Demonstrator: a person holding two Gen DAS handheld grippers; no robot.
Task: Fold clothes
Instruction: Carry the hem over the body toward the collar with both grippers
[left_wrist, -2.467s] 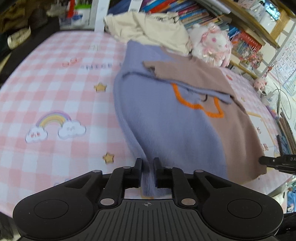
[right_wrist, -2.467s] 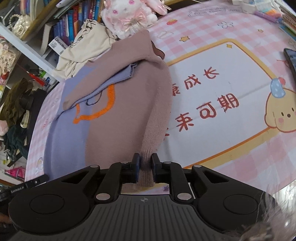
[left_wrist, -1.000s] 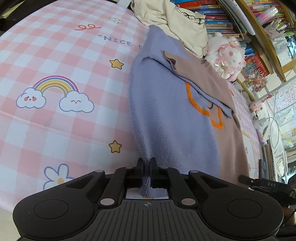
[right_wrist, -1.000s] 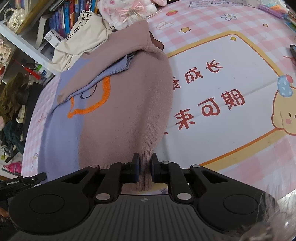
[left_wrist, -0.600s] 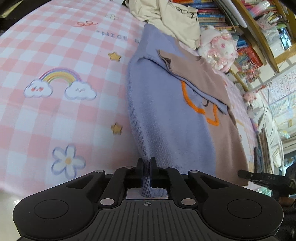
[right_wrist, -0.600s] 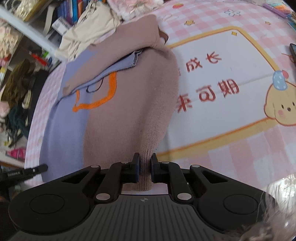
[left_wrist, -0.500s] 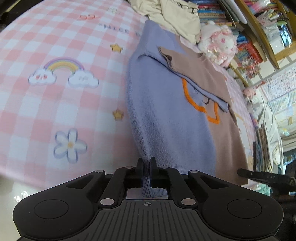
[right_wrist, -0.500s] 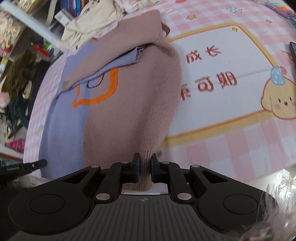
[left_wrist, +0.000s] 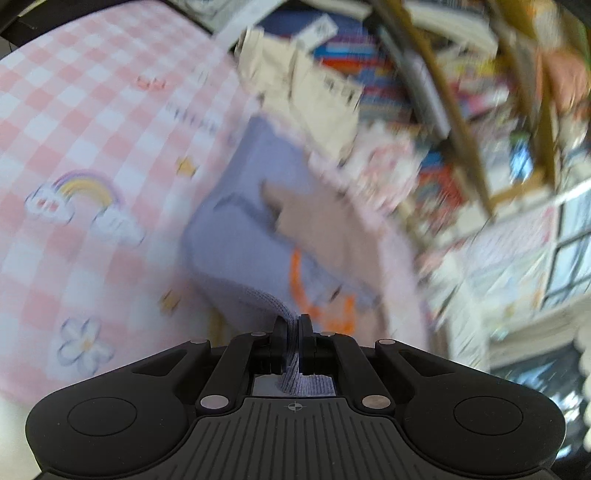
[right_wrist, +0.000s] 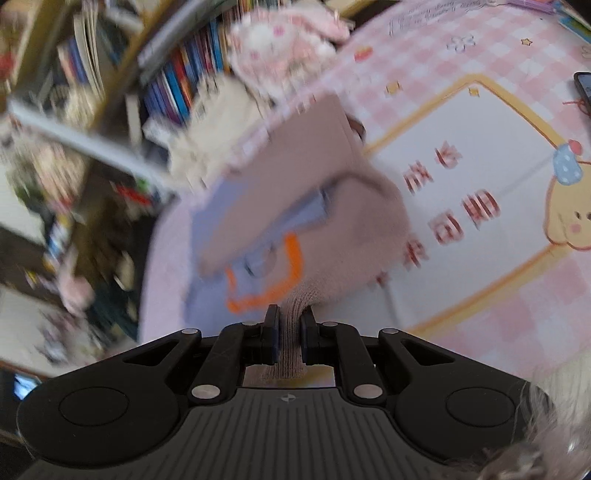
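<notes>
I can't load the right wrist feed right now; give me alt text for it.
The right tongs are shut on the ribbed brown hem of a brown-and-lilac sweater with an orange outline, lifted off a pink checked tablecloth. The image is motion-blurred; a pink plush toy, a cream garment and bookshelves lie beyond.

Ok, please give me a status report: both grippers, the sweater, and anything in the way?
Left gripper shut on the sweater hem, lilac side. Right gripper shut on its brown side. Hem lifted off the checked cloth. Cream garment and plush toy lie beyond.
</notes>
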